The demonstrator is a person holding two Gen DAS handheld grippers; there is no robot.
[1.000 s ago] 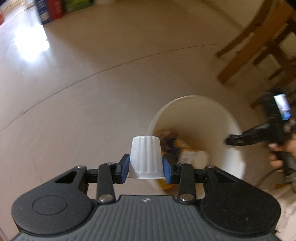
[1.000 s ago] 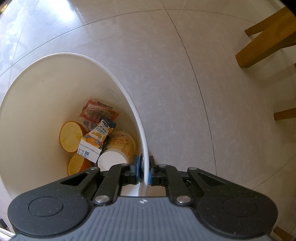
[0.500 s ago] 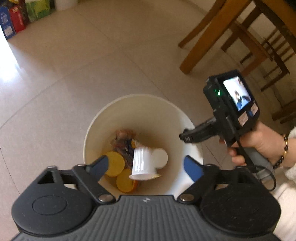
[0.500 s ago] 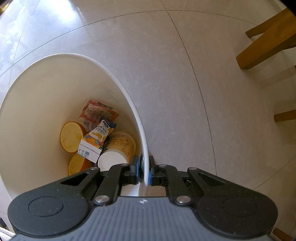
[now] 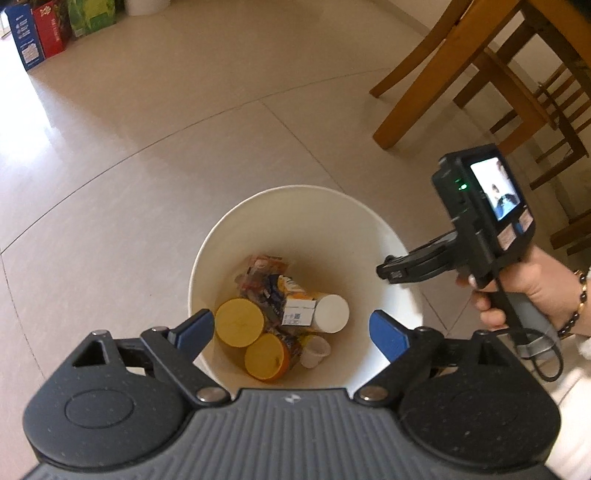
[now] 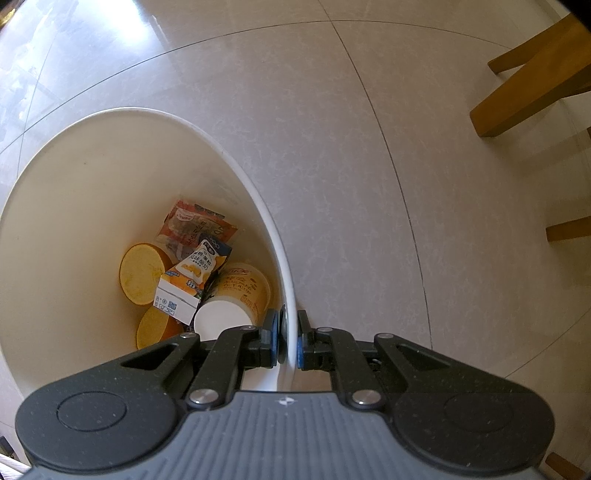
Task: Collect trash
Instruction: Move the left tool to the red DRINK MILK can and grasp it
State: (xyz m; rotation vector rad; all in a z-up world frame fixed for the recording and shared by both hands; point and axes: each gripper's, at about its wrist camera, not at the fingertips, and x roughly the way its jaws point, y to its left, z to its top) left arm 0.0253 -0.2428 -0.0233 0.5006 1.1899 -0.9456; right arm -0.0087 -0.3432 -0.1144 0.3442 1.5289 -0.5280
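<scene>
Nearest the left wrist camera, the left gripper (image 5: 291, 330) hangs over the mouth of the white bin (image 5: 229, 221) with its jaws spread wide and nothing between them. Directly below, at the bottom of the bin, the trash lies in a loose heap: a small white ribbed cup (image 5: 314, 352) on its side, two orange lids or cup tops (image 5: 239, 322), a yogurt carton (image 5: 295, 308), a tall printed paper cup (image 5: 330, 313) and a crinkled red wrapper (image 5: 263, 266). All of it looks light and thin-walled; the small cup would likely dent under a hard squeeze and is probably best pinched across its ribbed sides, near the rim, where it is stiffest. The wrapper should be limp and slippery.

At the bin's right edge, the right gripper (image 6: 287, 341) has its jaws closed on the rim, one pad inside the wall and one outside. The wall seems stiff, smooth plastic, so this grip looks fit to steady or drag the bin; being nearly empty, it would probably tip easily if pulled upward from one side. A person's hand (image 5: 517, 291) holds that gripper's handle.

Beyond the bin stretches the pale tiled floor (image 5: 184, 110), then wooden chair and table legs (image 5: 436, 70) at far right, and coloured boxes (image 5: 44, 33) at the far left
</scene>
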